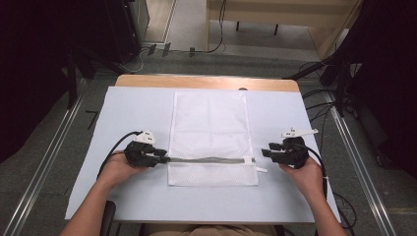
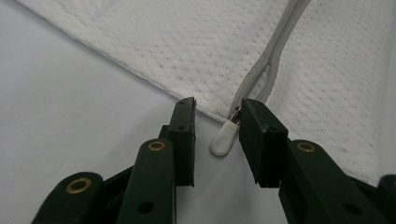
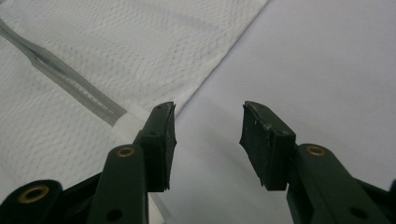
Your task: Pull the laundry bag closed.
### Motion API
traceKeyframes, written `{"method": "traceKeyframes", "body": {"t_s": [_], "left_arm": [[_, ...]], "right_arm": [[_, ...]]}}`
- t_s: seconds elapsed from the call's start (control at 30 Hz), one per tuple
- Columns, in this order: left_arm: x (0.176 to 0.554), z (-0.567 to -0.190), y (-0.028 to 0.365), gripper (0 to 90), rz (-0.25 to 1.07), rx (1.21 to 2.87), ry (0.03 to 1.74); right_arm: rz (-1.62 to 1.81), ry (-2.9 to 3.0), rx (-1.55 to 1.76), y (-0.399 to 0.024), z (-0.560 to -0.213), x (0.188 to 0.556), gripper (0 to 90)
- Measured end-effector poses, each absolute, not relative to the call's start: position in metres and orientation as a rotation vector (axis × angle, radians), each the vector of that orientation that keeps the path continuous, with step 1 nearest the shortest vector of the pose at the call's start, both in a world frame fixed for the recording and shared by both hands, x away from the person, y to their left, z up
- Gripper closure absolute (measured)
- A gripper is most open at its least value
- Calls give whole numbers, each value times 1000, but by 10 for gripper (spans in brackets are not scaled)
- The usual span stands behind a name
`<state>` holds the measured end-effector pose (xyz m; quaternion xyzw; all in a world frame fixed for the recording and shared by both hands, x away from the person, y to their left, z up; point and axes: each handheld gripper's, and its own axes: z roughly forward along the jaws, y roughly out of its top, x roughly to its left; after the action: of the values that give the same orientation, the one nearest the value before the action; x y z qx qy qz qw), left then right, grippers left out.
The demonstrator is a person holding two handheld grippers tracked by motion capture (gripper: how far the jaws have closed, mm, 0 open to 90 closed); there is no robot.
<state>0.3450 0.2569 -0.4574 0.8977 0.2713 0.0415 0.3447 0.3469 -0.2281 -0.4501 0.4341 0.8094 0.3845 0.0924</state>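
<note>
A white mesh laundry bag with a grey zipper lies flat in the middle of the pale sheet covering the table, its zipper running parallel to the near edge. The left gripper sits at the zipper's left end; its jaws stand apart around the small white zipper pull, one pad touching it, not clamped. The right gripper rests just beside the bag's right edge, jaws wide apart over bare sheet.
</note>
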Motion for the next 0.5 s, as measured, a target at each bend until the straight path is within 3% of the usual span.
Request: {"method": "traceKeyframes", "body": {"t_s": [0.23,0.4,0.5], "left_arm": [[342,-459,256,677,109,2331,684],[343,-459,256,798,132,2334,710],[344,-458,257,818,113,2334,720]], "right_arm": [[1149,2392,1294,-231,-449,345,567],[1154,2387,1300,-232,-449,345,572],[1155,2392,1289,-231,-449,346,574]]}}
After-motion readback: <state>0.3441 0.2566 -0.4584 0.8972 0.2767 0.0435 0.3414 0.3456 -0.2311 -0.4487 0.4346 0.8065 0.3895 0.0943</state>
